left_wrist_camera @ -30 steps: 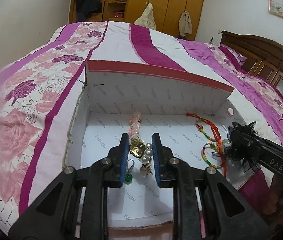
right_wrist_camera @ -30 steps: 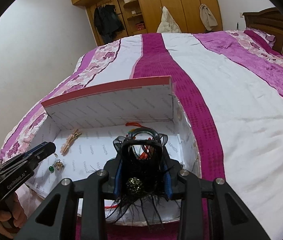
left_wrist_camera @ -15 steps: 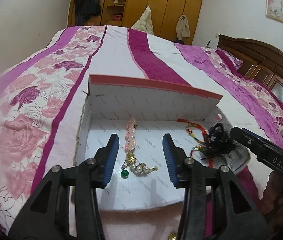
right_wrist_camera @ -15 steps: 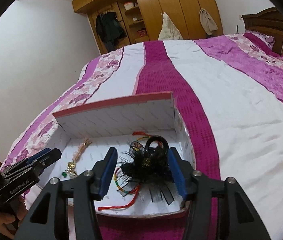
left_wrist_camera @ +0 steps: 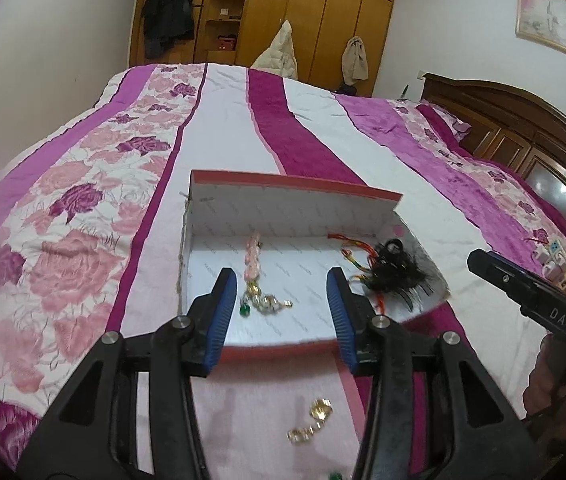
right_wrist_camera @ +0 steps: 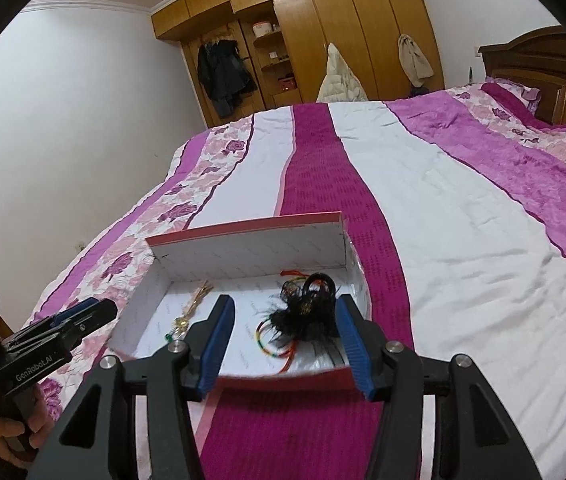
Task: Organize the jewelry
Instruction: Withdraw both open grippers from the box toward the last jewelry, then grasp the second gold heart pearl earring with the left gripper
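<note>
Jewelry lies spread in the white-lined cardboard box (left_wrist_camera: 203,240) with the red rim, which sits on your pink and magenta bedspread (left_wrist_camera: 83,220). Largest of the pieces is the black feathered hair clip (left_wrist_camera: 393,270), bushy with a loop on top, resting at the box's right end on the multicoloured cord bracelets (left_wrist_camera: 357,248), whose red, green and yellow strands curl out beneath it. At the left end sits the pink beaded hair clip (left_wrist_camera: 253,258), a slim bar whose long axis runs from the far wall toward you. Touching its near tip is the gold and pearl brooch (left_wrist_camera: 269,302) with a small green bead (left_wrist_camera: 245,311) beside it. Outside the box, on the bedspread just under you, lie small gold pieces (left_wrist_camera: 315,420), too blurred to name.

A second ago your left gripper (left_wrist_camera: 281,312) was closed on the brooch and your right gripper (right_wrist_camera: 283,340) on the feathered clip; now both stand wide apart and empty, drawn back over the near rim, and both pieces lie released on the box floor. The box looks smaller and farther in both wrist views.
</note>
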The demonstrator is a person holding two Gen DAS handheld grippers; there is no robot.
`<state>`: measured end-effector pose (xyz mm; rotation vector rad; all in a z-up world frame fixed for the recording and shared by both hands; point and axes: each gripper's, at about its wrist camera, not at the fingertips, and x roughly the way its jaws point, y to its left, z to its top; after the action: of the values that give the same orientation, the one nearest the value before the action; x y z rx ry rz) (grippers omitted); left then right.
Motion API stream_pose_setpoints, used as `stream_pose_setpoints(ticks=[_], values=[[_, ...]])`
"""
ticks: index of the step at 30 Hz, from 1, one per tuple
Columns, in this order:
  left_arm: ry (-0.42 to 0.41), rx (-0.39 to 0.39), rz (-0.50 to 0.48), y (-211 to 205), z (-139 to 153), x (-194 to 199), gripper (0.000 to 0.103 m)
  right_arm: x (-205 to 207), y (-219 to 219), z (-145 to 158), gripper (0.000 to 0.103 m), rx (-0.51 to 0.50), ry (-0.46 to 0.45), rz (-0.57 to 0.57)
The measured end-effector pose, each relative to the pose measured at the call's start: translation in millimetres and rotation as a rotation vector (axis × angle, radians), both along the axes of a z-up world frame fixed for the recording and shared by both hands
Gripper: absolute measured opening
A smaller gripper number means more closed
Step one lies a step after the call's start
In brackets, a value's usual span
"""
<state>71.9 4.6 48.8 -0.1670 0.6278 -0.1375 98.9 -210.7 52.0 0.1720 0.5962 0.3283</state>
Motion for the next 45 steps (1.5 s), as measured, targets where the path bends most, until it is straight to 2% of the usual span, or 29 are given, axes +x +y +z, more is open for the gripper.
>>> stream_pose_setpoints(ticks=[14,31,33,40,43,45], values=[[0.109,-0.003,-0.063,-13,-25,-30,0.041,-58,-11,-2,0.056,-0.035,0.037,-0.019],[0.239,0.085,-0.152,-44,-75,-19,0.039,-71,-35,-32,0.056,-0.025,0.125,-0.076],[0.245,0.090,-0.157,-46,-78,-19,0.037,-70,-37,-34,0.056,-0.023,0.134,-0.081],[0.248,0.136,-0.164,-51,-87,-18,0.022,-69,-42,-41,0.056,-0.007,0.156,-0.097],[0.249,0.128,-0.163,-49,-88,-16,0.008,-70,-41,-42,0.056,-0.008,0.158,-0.098],[0.247,0.118,-0.162,-48,-87,-16,0.008,-70,-40,-43,0.056,-0.006,0.158,-0.097]])
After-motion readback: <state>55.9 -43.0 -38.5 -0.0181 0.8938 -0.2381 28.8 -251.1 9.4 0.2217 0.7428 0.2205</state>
